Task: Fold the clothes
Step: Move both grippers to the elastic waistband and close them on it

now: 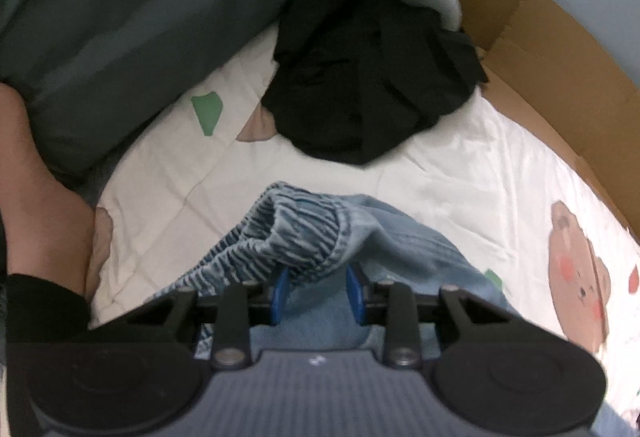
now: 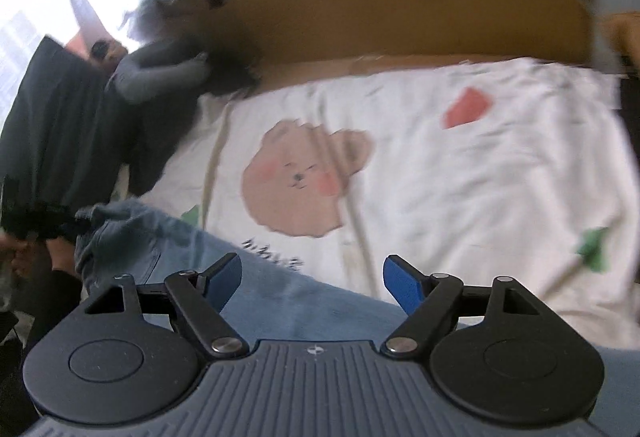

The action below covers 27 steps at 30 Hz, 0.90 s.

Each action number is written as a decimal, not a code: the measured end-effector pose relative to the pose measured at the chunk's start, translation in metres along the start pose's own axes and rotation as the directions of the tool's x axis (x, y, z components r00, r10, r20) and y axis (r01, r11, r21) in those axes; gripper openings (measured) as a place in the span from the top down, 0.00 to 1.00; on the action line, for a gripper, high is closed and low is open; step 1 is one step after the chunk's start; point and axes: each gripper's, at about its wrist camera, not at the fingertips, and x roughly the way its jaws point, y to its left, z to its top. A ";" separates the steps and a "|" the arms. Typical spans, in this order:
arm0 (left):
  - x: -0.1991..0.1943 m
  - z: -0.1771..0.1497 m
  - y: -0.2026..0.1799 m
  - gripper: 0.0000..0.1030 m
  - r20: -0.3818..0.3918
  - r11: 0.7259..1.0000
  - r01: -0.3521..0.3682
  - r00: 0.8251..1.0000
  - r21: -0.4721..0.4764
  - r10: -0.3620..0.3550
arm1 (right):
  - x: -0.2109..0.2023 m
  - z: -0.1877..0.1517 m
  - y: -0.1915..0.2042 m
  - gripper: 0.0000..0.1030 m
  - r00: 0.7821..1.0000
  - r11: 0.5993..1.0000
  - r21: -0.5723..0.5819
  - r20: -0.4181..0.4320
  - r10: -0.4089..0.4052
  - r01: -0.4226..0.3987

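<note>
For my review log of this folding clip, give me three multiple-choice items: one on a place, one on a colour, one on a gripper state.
1. Where is the black garment?
A. beyond the jeans, on the bear-print sheet
B. inside the cardboard
C. in the right gripper

2. What colour are the jeans?
A. red
B. light blue
C. white

3. What is the left gripper doing?
A. hanging empty
B. gripping cardboard
C. shut on the jeans' waistband

Answers: 1 A, it lies farther up the sheet. 2 B, pale denim. 3 C, elastic waistband bunched between its blue fingers.

Two garments (jeans [image 1: 360,237], black one [image 1: 372,85]), one quilt [image 1: 460,165].
</note>
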 end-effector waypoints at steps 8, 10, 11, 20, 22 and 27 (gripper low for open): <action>0.044 0.021 -0.004 0.67 -0.013 0.998 -0.055 0.998 -0.003 0.055 | 0.082 0.008 0.056 0.28 0.994 0.989 -0.107 -0.050 0.096 -0.101; 0.053 0.023 -0.003 0.67 -0.012 0.998 -0.059 0.998 -0.006 0.059 | 0.100 0.012 0.075 0.33 0.990 0.980 -0.150 -0.064 0.123 -0.131; 0.056 0.023 -0.004 0.67 -0.009 0.998 -0.063 0.998 -0.003 0.063 | 0.108 0.014 0.084 0.35 0.989 0.975 -0.169 -0.072 0.132 -0.143; 0.074 0.029 -0.006 0.65 0.006 0.997 -0.073 0.997 0.016 0.073 | 0.171 0.022 0.164 0.61 0.981 0.912 -0.367 -0.114 0.154 -0.186; 0.076 0.031 -0.008 0.64 0.008 0.997 -0.078 0.997 0.031 0.077 | 0.187 0.015 0.175 0.64 0.980 0.902 -0.391 -0.137 0.142 -0.185; 0.073 0.038 -0.010 0.62 -0.005 0.994 -0.060 0.998 0.089 0.061 | 0.226 -0.004 0.181 0.79 0.983 0.900 -0.426 -0.185 0.015 -0.093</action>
